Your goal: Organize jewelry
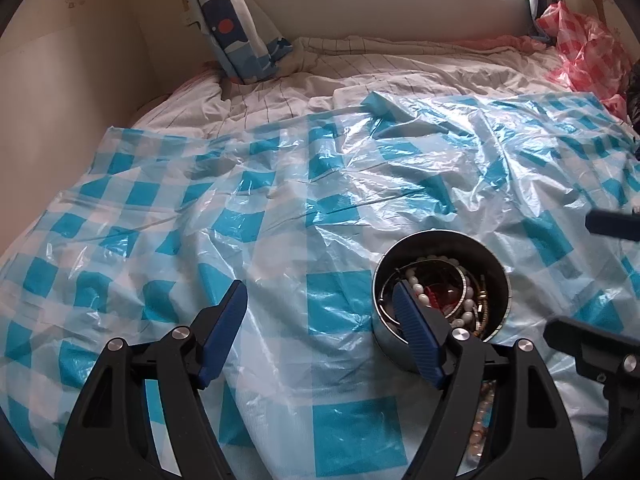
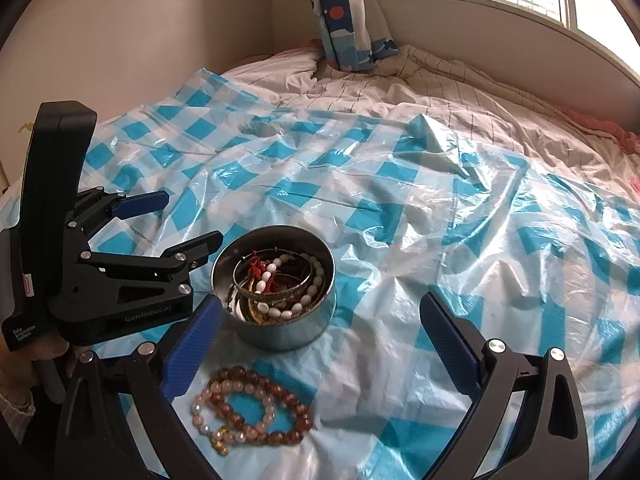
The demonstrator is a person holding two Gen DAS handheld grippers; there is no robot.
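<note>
A bed covered by a crumpled blue-and-white checked plastic sheet (image 2: 420,208) fills both views, with a striped quilt (image 2: 460,92) beyond it and a patterned curtain (image 2: 344,12) hanging far behind. The landmark is a round metal tin (image 2: 280,320) sitting on the sheet, crowded with bangles and a strand of white beads (image 2: 280,312).

To the tin's left, the left gripper (image 2: 182,216) hangs with its fingers spread wide and nothing between them; in its own camera, one blue pad (image 1: 416,336) overlaps the tin's (image 1: 384,336) near rim. Whether it touches the metal cannot be told. The right gripper (image 2: 320,336), just in front of the tin, is likewise released and empty.

Directly in front of the tin, on the near side, two amber-and-pale beaded bracelets (image 2: 252,408) lie overlapping on the sheet, not yet put away.

Judged from here, the risks are plain: the slick, wrinkled plastic over soft bedding could let the tin slide or tip if a finger nudges its rim, and a pinch on one bracelet may drag its overlapping twin or snag the film.
</note>
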